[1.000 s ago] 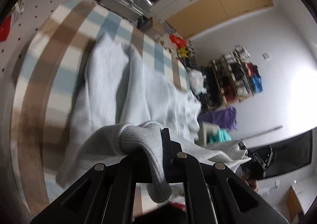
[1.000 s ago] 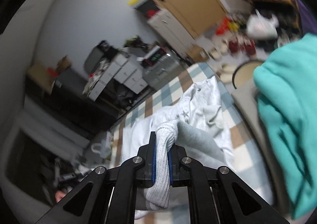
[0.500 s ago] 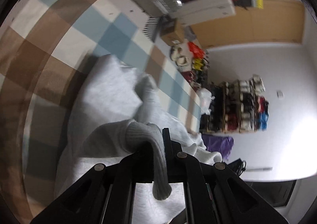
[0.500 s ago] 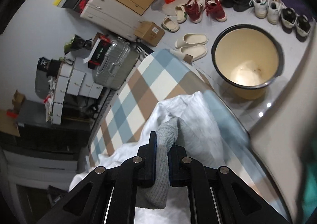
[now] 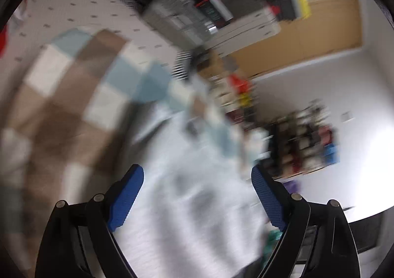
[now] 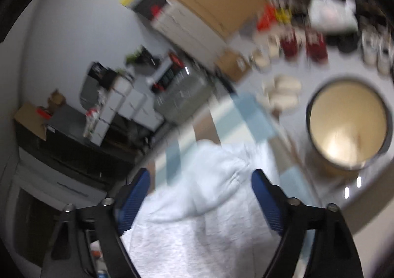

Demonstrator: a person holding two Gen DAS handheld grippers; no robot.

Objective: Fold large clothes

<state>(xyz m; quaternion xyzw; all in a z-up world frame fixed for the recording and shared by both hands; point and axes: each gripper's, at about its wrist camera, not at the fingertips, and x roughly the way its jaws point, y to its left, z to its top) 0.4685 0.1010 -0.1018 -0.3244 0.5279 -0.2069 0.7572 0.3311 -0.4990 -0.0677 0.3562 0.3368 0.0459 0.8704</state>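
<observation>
A light grey sweatshirt [image 5: 197, 199] lies on a checked blue, brown and white cloth [image 5: 73, 96]. My left gripper [image 5: 197, 179] is open and empty above the garment, its blue pads spread wide. In the right wrist view the same sweatshirt [image 6: 204, 216] lies folded over on the checked cloth [image 6: 236, 115]. My right gripper [image 6: 200, 182] is open and empty just above it. Both views are blurred by motion.
A round cream bucket [image 6: 347, 128] stands on the floor to the right, with slippers [image 6: 280, 93] and shoes [image 6: 303, 41] near it. A silver suitcase [image 6: 182, 96], drawer units and a wooden door [image 5: 307, 32] are behind. A shoe rack [image 5: 305, 147] is on the right.
Both grippers have opened and let go of the sweatshirt's ribbed hem, which now lies on the garment. Both grippers are moving, so the views are blurred.
</observation>
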